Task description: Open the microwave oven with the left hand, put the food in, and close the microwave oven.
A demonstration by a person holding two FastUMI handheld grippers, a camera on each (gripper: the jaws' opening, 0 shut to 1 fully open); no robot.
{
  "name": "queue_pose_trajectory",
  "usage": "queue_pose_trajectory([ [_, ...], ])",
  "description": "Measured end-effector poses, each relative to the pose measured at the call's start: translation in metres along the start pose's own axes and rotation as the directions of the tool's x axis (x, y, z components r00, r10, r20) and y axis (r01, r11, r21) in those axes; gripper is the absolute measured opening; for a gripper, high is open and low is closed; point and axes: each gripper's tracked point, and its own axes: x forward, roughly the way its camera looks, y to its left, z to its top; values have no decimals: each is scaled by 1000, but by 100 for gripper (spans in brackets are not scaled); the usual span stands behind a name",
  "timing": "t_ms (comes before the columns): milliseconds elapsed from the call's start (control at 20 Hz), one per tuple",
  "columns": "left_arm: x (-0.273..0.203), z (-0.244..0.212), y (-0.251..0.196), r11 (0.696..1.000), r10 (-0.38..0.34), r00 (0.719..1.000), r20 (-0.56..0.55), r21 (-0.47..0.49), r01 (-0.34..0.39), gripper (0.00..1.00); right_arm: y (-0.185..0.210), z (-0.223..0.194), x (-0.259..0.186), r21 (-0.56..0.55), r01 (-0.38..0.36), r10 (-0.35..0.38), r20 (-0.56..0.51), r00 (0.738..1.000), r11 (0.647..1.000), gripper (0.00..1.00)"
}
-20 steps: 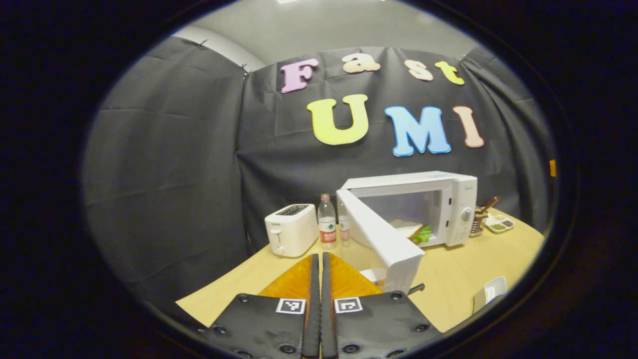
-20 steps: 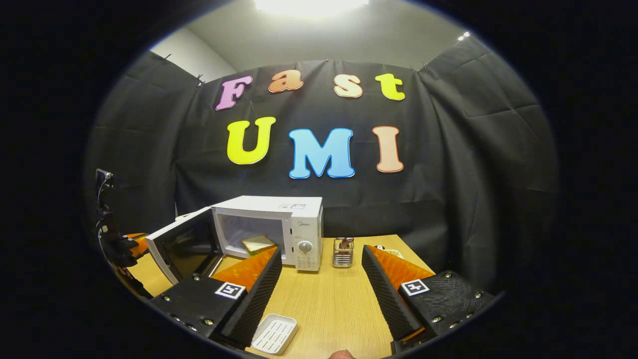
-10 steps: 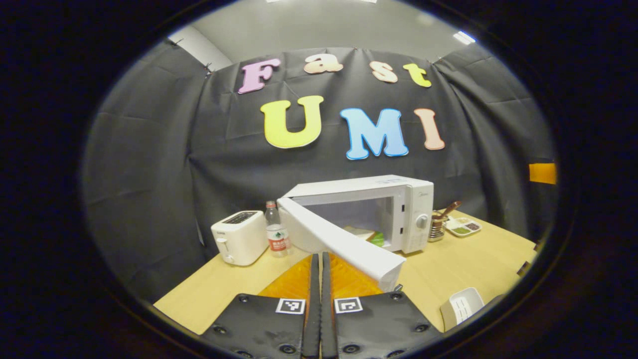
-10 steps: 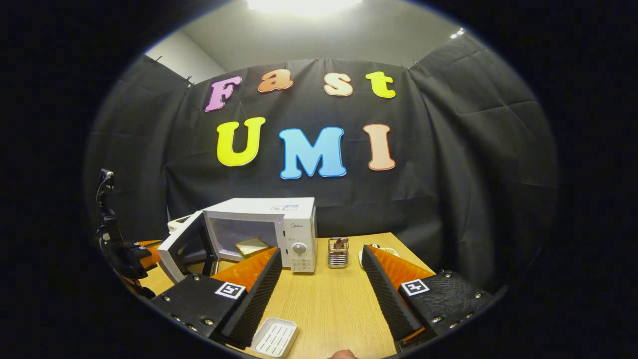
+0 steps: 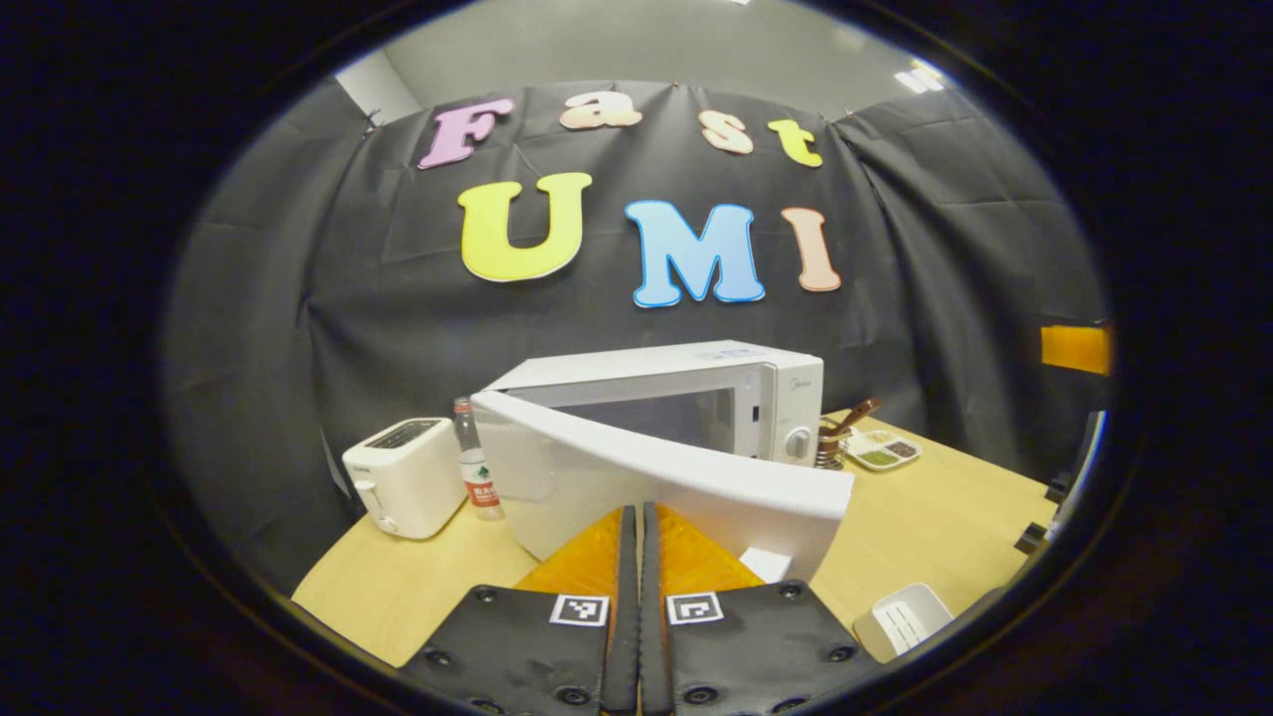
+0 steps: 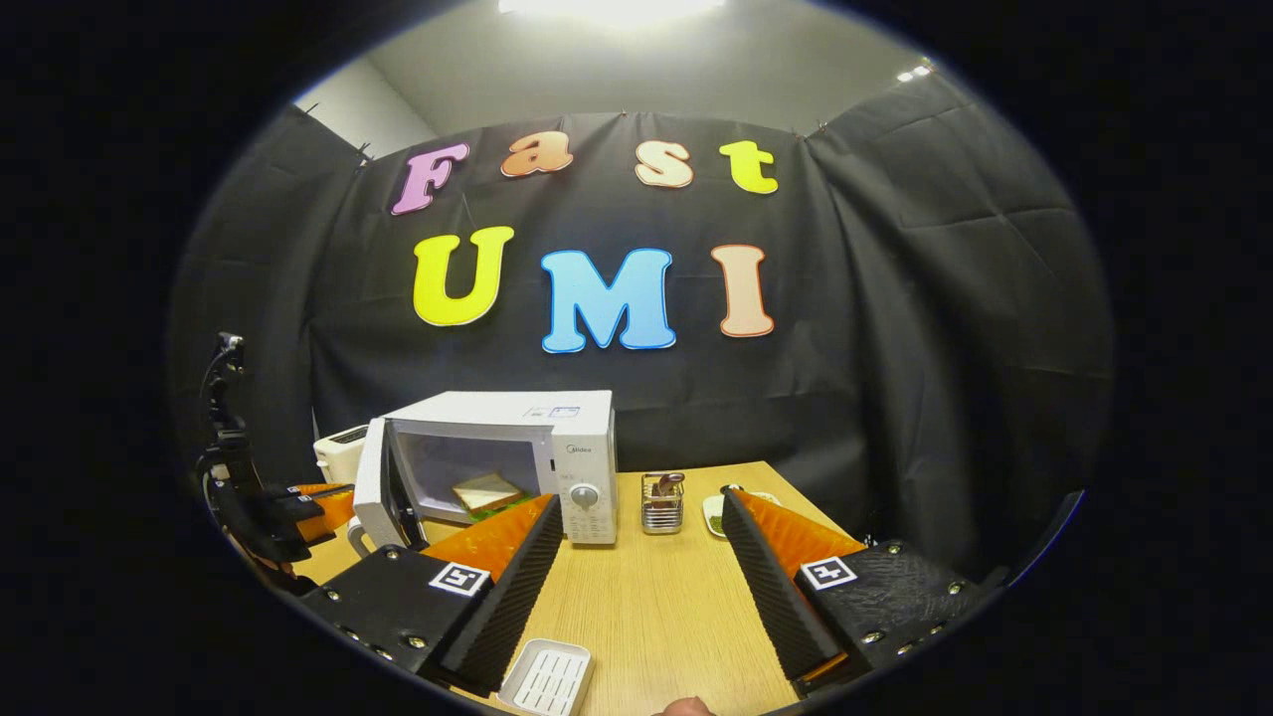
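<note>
L gripper (image 5: 636,522) is sitting w/ its two fingers pressed together, nothing held between them, tips right up against the outer face of the white microwave door (image 5: 664,482); can't tell if actually touching. In the right gripper view it's showing at far left (image 6: 323,502), just behind the door (image 6: 370,479). The door is standing partly open, swung out from the white boxy microwave oven (image 6: 517,452) on the light wooden table (image 6: 656,607). Food – a toast sandwich w/ green leaf (image 6: 485,492) – is lying inside the oven cavity.

R gripper (image 6: 636,557) is hanging w/ jaws spread wide, gripping nothing, over the table in front of the oven, well apart from it.

Also on the table: white two-slot toaster (image 5: 403,475) and clear plastic bottle w/ red label (image 5: 475,462) left of the oven, wire utensil holder (image 6: 660,500) and small white dish w/ green/dark fillings (image 5: 883,449) to its right, white ridged tray (image 6: 547,678) near the front edge.
</note>
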Motion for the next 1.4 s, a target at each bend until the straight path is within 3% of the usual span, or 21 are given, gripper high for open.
queue_pose_trajectory([
  [800, 93, 12, -49, 980, -196, 981, 5, 32, 196, 7, -25, 0, 6, 11, 189, -189, 4, 982, 982, 98],
  [1250, 147, 22, -60, 972, -231, 973, 13, 39, 230, 7, -30, -10, 7, 8, 259, -259, -11, 966, 966, 98],
  [1300, 154, 24, -60, 973, -227, 974, 13, 41, 227, 7, -29, -12, 8, 8, 262, -262, -14, 965, 965, 93],
  [1400, 165, 26, -60, 974, -223, 975, 14, 30, 223, 7, -29, -16, 7, 6, 269, -269, -27, 963, 963, 93],
])
